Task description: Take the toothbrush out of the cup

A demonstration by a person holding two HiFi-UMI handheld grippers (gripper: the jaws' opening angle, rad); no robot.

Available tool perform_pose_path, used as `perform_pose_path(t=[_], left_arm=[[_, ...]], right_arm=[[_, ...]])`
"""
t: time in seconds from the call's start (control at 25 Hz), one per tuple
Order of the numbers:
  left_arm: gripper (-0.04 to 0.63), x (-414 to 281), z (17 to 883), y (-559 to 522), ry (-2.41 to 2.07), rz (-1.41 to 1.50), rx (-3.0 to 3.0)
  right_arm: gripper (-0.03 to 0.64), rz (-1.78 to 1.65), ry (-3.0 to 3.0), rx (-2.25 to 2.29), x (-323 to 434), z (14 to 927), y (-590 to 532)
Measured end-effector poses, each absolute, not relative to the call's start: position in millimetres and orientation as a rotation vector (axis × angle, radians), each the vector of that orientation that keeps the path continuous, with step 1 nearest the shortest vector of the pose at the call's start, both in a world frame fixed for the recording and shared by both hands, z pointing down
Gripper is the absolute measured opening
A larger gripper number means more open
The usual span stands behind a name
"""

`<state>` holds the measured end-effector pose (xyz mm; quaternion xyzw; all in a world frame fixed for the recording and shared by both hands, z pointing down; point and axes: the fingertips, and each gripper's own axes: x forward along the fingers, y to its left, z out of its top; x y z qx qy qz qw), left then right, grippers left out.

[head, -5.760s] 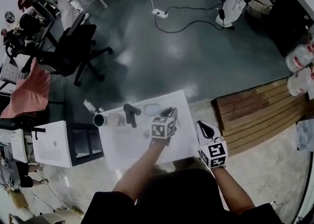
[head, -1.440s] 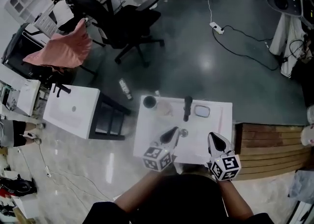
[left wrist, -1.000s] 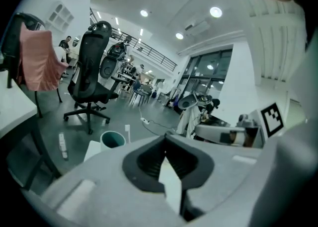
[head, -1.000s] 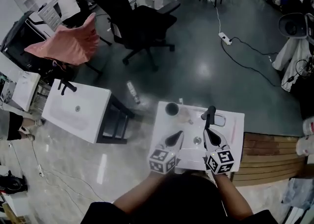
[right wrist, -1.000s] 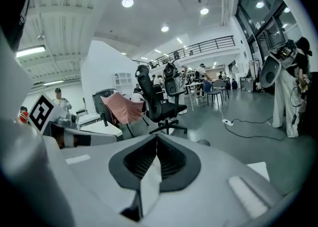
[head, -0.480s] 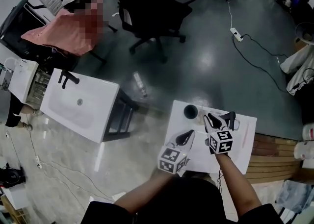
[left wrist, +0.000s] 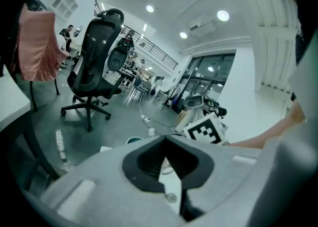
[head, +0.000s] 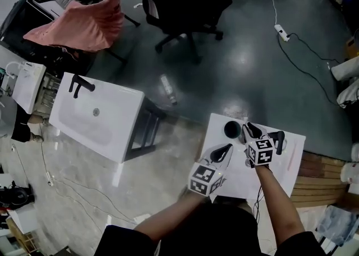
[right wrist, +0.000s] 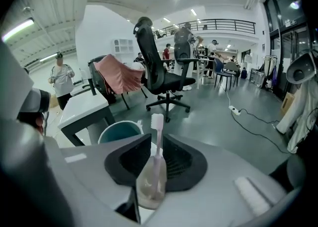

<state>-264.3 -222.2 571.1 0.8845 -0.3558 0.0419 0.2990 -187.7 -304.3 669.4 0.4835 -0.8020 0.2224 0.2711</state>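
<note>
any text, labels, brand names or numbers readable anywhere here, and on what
No words, brands or numbers can be read in any view.
Cubes on the left hand-held gripper and the right hand-held gripper: black-and-white square marker patterns only, no letters or digits.
Toothbrush clamped in the right hand-held gripper: no print visible.
Cup: plain, no label visible.

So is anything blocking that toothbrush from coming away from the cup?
Nothing visible is. The right gripper has its jaws closed on the toothbrush, bristles pointing up. The teal cup stands just beyond, a little to the left, and the brush looks clear of its rim, with only open air above.
</note>
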Motion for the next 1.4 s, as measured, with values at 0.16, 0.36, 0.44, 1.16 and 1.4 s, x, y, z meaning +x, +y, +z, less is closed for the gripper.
perform_pose_path(t=[0.16,0.36,0.44,1.16,1.4], left_arm=[[0.003,-269,577,-226,-0.945,0.118,2.352],[0.003,-270,577,-229,-0.940,0.123,2.354],[0.003,-268,577,-227,-0.939,0.123,2.354],[0.003,-238,513,-183,-0.967,0.064,2.459],[0.003,-204,482,-167,-0.979,0.050,2.503]], right_arm=[[0.037,0.607,-2.143,1.310,-191,681,-305],[0.025,0.617,-2.141,1.341,-192,680,-306],[0.025,0.630,-2.150,1.359,-189,677,-303],[0.023,0.578,-2.382,1.576,-155,523,-238],[0.023,0.576,-2.446,1.724,-95,457,-189]])
